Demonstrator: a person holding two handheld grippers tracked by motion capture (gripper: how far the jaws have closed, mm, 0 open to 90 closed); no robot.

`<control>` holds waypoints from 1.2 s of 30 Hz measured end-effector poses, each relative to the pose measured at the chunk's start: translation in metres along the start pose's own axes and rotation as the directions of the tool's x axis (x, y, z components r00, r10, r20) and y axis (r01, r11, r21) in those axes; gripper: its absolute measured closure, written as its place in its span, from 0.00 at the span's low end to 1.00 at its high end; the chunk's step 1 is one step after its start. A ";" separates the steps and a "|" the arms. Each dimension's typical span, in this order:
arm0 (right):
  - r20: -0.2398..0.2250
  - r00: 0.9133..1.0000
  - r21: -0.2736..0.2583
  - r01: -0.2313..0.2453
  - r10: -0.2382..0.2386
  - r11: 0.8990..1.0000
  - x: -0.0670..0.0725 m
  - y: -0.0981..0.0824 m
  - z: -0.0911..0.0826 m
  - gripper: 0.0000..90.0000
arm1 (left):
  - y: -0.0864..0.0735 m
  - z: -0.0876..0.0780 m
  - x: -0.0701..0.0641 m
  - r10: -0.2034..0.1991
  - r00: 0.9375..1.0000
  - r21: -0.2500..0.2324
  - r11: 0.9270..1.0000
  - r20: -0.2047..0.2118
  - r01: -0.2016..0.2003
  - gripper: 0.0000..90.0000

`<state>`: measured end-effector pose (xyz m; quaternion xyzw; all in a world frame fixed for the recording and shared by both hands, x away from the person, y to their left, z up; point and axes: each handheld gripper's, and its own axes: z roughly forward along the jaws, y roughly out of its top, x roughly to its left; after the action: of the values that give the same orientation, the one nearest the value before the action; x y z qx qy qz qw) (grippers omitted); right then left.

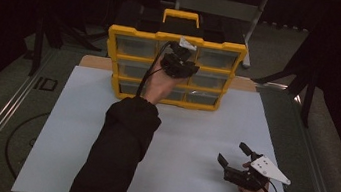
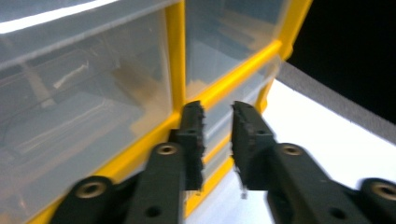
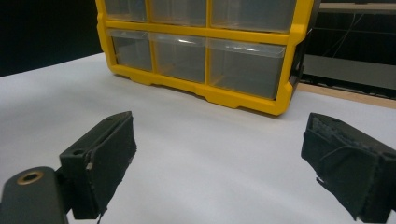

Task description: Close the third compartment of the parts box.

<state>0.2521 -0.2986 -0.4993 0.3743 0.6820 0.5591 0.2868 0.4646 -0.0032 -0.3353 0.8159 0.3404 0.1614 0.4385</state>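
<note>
The yellow organizer [image 1: 131, 34] stands upright at the far middle of the white mat [image 1: 192, 144]. The left gripper [image 1: 179, 63] is raised against its middle drawers [image 2: 93, 107], jaws slightly parted, nothing between them. The right gripper [image 1: 234, 155] rests on the mat near right, well apart, jaws wide and empty.

right gripper [image 3: 219, 163] fingers wide apart | yellow drawer organizer [image 3: 205, 32] ahead | white tabletop [image 3: 196, 149] below
</note>
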 end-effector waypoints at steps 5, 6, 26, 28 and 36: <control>0.000 1.000 0.003 0.002 -0.002 1.000 0.001 0.000 0.000 0.11 | -0.011 -0.017 0.005 -0.019 0.999 -0.025 0.999 0.036 0.020 0.60; 0.001 1.000 0.003 0.003 -0.003 1.000 0.001 0.000 0.000 0.11 | -0.013 -0.019 0.005 -0.029 0.999 -0.033 0.999 0.042 0.031 0.57; 0.004 1.000 0.007 0.013 -0.013 1.000 0.003 0.000 0.001 0.11 | -0.079 -0.073 0.006 -0.030 0.998 -0.060 0.998 -0.056 0.027 0.13; 0.004 1.000 0.009 0.018 -0.018 1.000 0.003 0.000 0.001 0.11 | -0.092 -0.079 0.007 -0.040 0.995 -0.070 0.997 -0.091 0.034 0.13; 0.005 0.999 0.014 0.032 -0.032 0.999 0.005 -0.001 0.002 0.11 | -0.140 -0.103 0.011 -0.065 0.992 -0.089 0.994 -0.106 0.056 0.02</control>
<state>0.2508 -0.2929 -0.5001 0.3667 0.6909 0.5488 0.2949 0.3564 0.1205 -0.3926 0.7756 0.3812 0.2068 0.4587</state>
